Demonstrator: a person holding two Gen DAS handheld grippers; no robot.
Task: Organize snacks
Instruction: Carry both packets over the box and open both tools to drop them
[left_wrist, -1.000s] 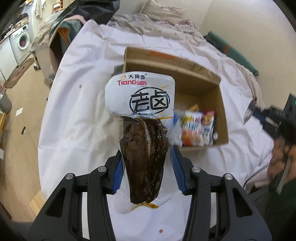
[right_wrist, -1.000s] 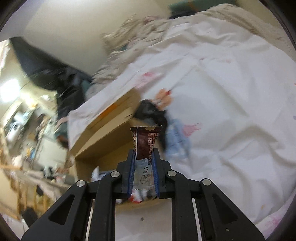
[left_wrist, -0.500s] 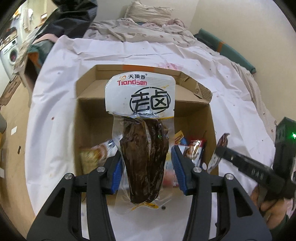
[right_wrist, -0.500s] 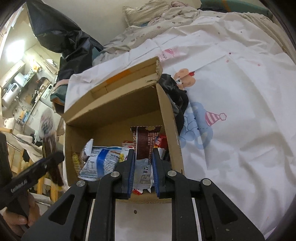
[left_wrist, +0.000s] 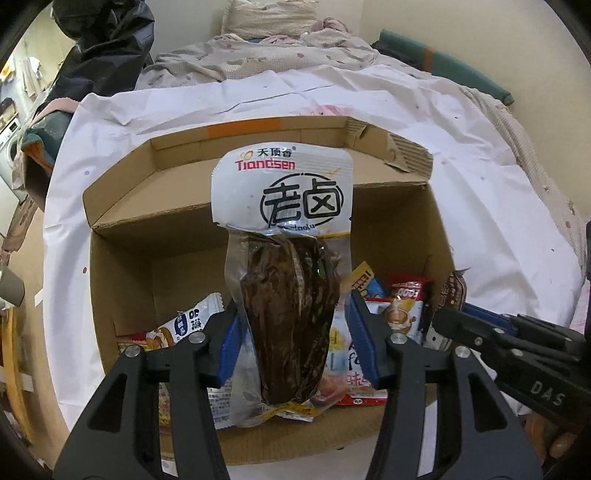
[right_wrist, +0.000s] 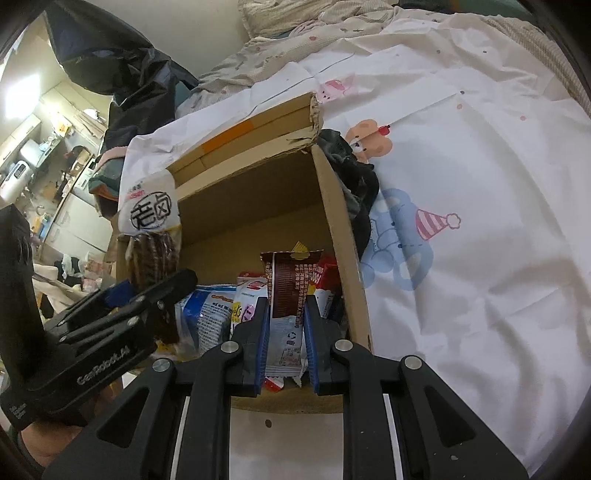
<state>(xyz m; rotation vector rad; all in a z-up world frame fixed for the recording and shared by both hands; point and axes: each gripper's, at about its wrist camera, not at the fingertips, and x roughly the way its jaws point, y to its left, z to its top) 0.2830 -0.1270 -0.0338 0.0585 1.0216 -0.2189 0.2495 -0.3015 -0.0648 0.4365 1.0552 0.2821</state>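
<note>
Box (left_wrist: 122, 236) now fills both views, where 1 second ago it sat well off on the white sheet (right_wrist: 480, 184); both grippers have swung in over its open top. Left gripper (left_wrist: 291, 339) is clamped on the clear pouch (left_wrist: 288, 288) of dark braised meat, its white label end standing up above the packets on the box floor. Right gripper (right_wrist: 284, 332) pinches a slim brown sachet (right_wrist: 288, 291) upright, just inside the box's right wall, over the packets (right_wrist: 207, 314) already piled there. Both snacks hang above the box, not yet let go, so the drop looks like the next call.
</note>
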